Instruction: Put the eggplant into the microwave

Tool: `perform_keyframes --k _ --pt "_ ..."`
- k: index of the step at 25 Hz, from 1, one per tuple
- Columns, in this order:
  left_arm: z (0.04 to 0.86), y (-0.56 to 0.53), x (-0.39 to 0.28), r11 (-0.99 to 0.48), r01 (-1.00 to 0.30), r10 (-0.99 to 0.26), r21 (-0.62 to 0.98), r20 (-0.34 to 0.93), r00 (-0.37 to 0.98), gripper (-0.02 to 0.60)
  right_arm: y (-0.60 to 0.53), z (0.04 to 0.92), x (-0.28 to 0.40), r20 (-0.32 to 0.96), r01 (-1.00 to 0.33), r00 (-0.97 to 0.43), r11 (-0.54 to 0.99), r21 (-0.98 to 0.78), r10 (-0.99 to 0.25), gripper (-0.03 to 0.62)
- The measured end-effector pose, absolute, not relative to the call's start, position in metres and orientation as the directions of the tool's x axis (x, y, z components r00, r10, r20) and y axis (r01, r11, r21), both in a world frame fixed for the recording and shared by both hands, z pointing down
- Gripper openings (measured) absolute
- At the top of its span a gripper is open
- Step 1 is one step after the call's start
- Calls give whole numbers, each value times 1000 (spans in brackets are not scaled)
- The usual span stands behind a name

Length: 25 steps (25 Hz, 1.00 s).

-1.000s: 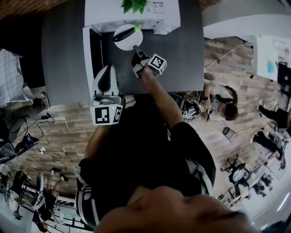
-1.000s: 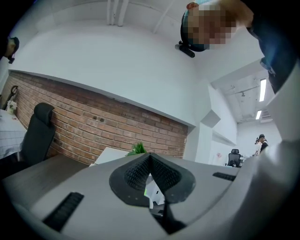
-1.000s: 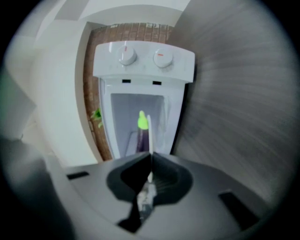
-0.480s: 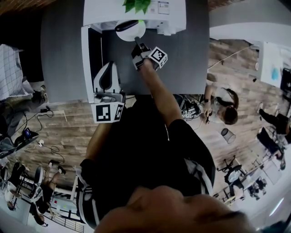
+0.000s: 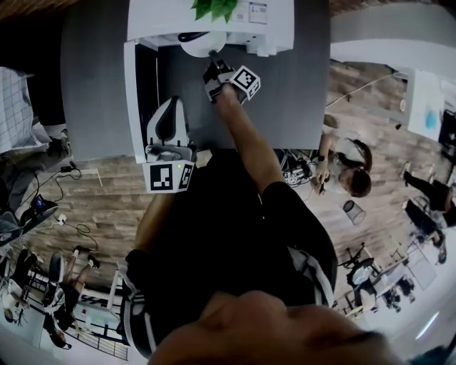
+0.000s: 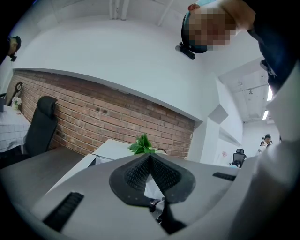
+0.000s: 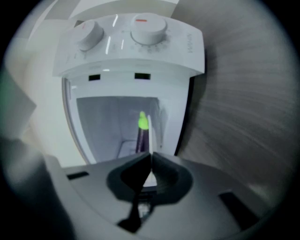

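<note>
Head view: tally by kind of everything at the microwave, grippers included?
microwave: 1
plate: 1
eggplant: 1
leafy plant: 1
grippers: 2, namely the left gripper, shut and empty, and the right gripper, shut on the plate rim
Total: 6

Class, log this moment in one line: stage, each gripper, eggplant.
stage: plate at open microwave mouth | right gripper: shut on plate rim | left gripper: shut, empty | eggplant: on plate
</note>
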<state>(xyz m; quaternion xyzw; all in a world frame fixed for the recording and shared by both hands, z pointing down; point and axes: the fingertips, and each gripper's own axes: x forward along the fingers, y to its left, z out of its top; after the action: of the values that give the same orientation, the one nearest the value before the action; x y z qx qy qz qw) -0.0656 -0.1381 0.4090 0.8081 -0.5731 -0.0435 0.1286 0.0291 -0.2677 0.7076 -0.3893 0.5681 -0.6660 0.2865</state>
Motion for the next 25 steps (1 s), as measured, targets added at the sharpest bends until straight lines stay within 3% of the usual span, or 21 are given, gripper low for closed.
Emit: perform_keyframes --k 25 --pt "411 -158 -72 -301 -911 -938 281 85 336 31 -312 722 19 253 -80 -523 -248 -965 -814 35"
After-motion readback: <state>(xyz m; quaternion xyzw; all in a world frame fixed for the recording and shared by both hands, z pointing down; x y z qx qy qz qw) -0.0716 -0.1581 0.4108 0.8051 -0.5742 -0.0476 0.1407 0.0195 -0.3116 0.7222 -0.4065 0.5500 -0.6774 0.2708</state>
